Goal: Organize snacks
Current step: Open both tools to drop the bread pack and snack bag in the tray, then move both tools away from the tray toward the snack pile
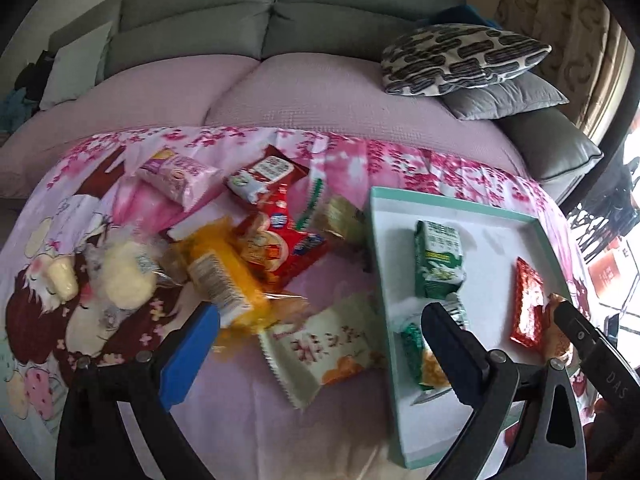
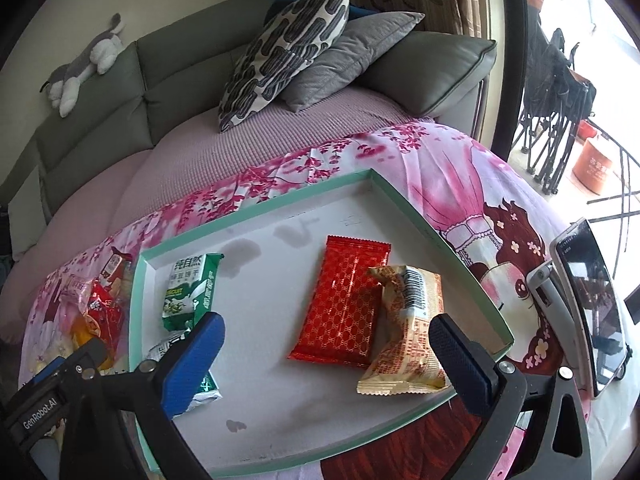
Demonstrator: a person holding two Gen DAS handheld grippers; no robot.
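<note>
A teal-rimmed white tray (image 1: 440,196) (image 2: 260,204) lies on a pink floral cloth. In the tray are a green biscuit packet (image 1: 438,260) (image 2: 192,288), a red packet (image 1: 528,308) (image 2: 344,304) and a beige packet (image 2: 408,332). My right gripper (image 2: 328,360) hangs open wide above the red and beige packets, touching neither. My left gripper (image 1: 324,352) is open over a white packet with an orange picture (image 1: 320,348) on the cloth. Its right finger (image 1: 456,352) covers part of a small green packet (image 1: 416,352) in the tray. An orange packet (image 1: 228,284) lies by its blue pad.
Left of the tray is a pile of loose snacks: a red cracker bag (image 1: 280,240), a pink packet (image 1: 180,176) and pale cakes (image 1: 124,276). A grey sofa with cushions (image 2: 280,48) stands behind. A phone on a mount (image 2: 592,308) stands right of the tray.
</note>
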